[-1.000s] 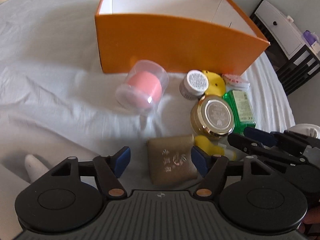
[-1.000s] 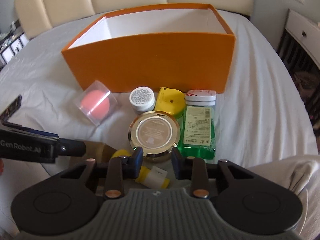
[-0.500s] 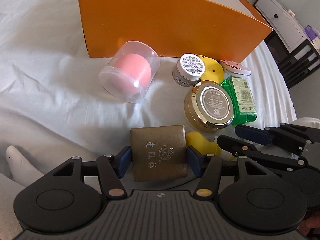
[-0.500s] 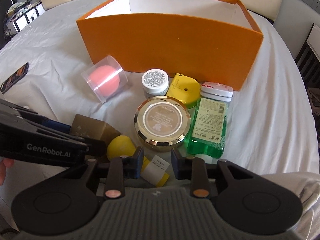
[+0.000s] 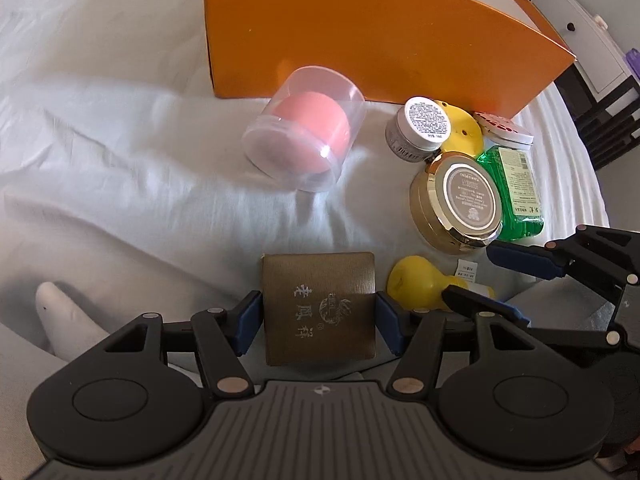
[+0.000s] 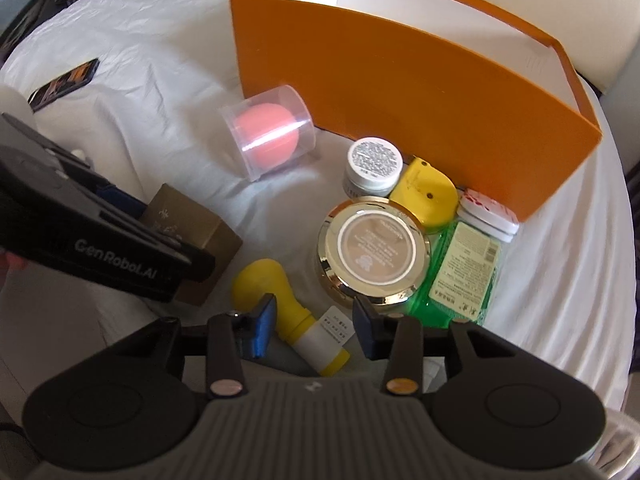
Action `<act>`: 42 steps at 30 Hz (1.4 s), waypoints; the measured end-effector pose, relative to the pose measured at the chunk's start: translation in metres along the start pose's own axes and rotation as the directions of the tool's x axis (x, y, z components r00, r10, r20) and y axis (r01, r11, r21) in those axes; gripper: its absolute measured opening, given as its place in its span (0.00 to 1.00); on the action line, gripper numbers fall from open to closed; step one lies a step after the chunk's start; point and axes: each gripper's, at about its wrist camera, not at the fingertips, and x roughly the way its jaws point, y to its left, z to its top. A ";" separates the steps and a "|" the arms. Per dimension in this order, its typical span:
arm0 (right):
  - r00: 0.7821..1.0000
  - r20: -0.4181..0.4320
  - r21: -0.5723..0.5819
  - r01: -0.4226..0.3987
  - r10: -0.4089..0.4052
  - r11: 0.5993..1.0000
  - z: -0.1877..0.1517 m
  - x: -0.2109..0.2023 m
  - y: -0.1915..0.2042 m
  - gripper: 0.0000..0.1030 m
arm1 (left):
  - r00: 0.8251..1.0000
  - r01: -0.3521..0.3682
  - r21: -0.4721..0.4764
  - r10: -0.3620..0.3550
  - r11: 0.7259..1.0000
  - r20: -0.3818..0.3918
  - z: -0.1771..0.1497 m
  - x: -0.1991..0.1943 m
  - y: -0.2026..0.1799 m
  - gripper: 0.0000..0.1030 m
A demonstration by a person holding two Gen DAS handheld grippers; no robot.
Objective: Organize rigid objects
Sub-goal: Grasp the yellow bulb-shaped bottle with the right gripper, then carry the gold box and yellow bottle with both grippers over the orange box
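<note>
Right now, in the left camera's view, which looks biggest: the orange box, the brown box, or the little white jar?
1. Orange box, by far.
2. Brown box, though it sits nearest the camera, which flatters it.
3. White jar.

left wrist: looking down close over the brown box (image 5: 319,306), facing the orange bin (image 5: 384,40) | right wrist: looking down from the right, close | shared: both are seeing the gold jar (image 6: 375,250)

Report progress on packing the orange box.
Done: nothing visibly packed; what shows of the orange box interior is bare. In hand: left gripper grips the brown box; right gripper straddles the yellow bottle, open. Left: pink-sponge case, jars, green bottle.
</note>
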 end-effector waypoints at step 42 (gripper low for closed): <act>0.995 0.095 0.015 -0.044 0.042 0.999 0.010 -0.021 0.010 0.23 | 0.995 -0.003 -0.050 0.007 0.999 0.095 -0.002 -0.025 0.011 0.67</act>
